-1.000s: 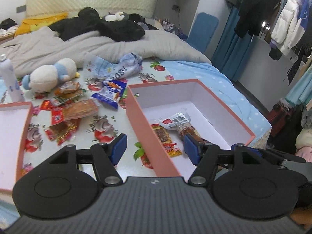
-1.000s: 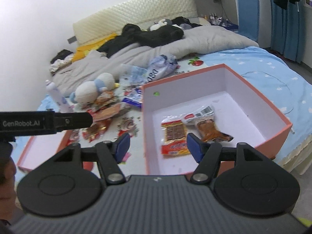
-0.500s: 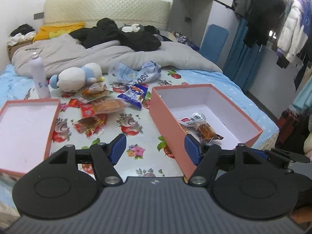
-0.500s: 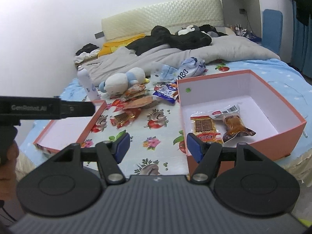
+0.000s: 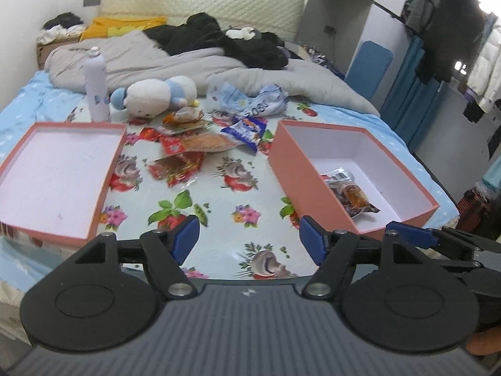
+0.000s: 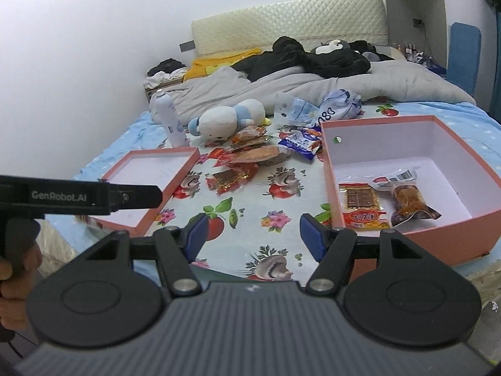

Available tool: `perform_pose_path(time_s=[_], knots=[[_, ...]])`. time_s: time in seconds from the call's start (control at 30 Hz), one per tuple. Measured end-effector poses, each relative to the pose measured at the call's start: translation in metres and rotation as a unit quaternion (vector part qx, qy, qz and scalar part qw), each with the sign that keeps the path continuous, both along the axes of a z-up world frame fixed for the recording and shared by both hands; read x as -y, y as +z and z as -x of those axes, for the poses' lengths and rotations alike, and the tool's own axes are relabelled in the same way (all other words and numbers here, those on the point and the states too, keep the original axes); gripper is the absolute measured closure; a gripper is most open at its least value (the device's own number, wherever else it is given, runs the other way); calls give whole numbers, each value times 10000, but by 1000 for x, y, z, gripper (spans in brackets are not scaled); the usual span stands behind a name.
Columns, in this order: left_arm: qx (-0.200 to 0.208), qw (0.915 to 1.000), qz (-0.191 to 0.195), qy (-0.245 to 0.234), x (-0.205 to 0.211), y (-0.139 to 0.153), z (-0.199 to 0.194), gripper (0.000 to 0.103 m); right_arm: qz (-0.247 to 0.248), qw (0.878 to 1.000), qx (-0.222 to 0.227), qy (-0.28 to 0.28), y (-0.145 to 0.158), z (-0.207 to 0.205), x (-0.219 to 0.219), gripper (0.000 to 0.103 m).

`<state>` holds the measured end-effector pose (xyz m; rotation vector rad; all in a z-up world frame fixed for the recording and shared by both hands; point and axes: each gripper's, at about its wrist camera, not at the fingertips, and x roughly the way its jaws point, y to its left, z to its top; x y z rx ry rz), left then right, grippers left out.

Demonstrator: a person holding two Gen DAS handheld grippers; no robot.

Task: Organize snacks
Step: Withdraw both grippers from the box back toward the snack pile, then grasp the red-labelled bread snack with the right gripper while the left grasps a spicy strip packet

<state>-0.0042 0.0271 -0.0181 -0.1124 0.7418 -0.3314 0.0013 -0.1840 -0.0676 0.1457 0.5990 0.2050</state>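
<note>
1. I see the loose snack packets (image 6: 247, 159) heaped on the flowered cloth (image 6: 250, 216) on the bed, between the two pink boxes: orange and red wrappers, with a blue-and-white packet (image 6: 302, 142) just beside the deep box's far corner.
2. Deep pink box (image 6: 451, 238), right of the heap, holds two packets on its white floor: a flat red-and-yellow one (image 6: 360, 206) and a clear one with brown contents (image 6: 407, 202), lying side by side near the front wall.
3. Shallow pink tray or lid (image 5: 94, 219), left of the heap, shows only its white inner face.
4. My left tool (image 5: 249, 241) hangs over the cloth's near edge; its jaws are opening, blue pads apart, nothing between them.
5. My right tool (image 6: 253, 235) hangs likewise, jaws apart and gripping nothing; its right pad overlaps the deep box's near left corner in the picture, contact not determinable.
6. In the right wrist view the left tool's black finger enters from the left, in front of the shallow tray, with the holding hand (image 6: 12, 269) at the frame's edge.
7. Beyond the heap: a white plush toy (image 5: 156, 95) lying on its side, a white bottle (image 5: 95, 84) upright, crumpled blue-white bags (image 5: 250, 101), then a grey quilt (image 5: 194, 65) with black clothes on it.
</note>
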Motion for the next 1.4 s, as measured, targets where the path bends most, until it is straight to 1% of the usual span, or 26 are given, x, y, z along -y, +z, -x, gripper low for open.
perform_pose_path(time_s=[0.13, 0.3, 0.47, 0.6, 0.73, 0.83, 0.87, 0.93, 1.0, 1.1, 1.2, 1.3, 1.33, 1.4], knots=[[-149, 9998, 45, 133, -11, -9, -15, 27, 107, 9998, -117, 94, -7, -10, -14, 37], [-303, 9993, 81, 225, -23, -23, -34, 23, 196, 9990, -344, 218, -21, -21, -31, 37], [-430, 9984, 153, 338, -39, -43, -51, 23, 493, 9978, -347, 271, -31, -30, -50, 37], [-531, 9974, 211, 439, -52, -58, -69, 23, 441, 9978, -447, 227, -42, -49, -58, 37], [-594, 9958, 290, 628, -65, -72, -97, 23, 305, 9982, -497, 167, -47, -81, -59, 37], [-726, 9934, 427, 778, -72, -87, -125, 23, -44, 9979, -637, 64, -50, -112, -51, 37], [-756, 9931, 418, 794, -72, -93, -135, 23, -205, 9973, -699, 8, -50, -124, -47, 37], [-807, 9933, 312, 769, -71, -103, -153, 23, -512, 9952, -831, -108, -53, -148, -39, 37], [-840, 9944, 137, 633, -66, -114, -175, 20, -934, 9903, -1013, -187, -58, -176, -31, 37], [-688, 9970, -198, 306, -57, -131, -206, 14, -1461, 9803, -1280, -354, -73, -213, -22, 36], [-704, 9968, -373, 96, -53, -152, -243, 11, -1805, 9709, -1507, -445, -89, -253, -20, 35], [-722, 9945, -755, 26, -49, -172, -280, 8, -2357, 9514, -1894, -590, -110, -292, -16, 35], [-671, 9941, -846, -82, -48, -178, -293, 7, -2489, 9459, -1981, -634, -116, -301, -15, 35], [-651, 9931, -938, -257, -47, -188, -313, 6, -2605, 9388, -2144, -701, -127, -321, -20, 35]])
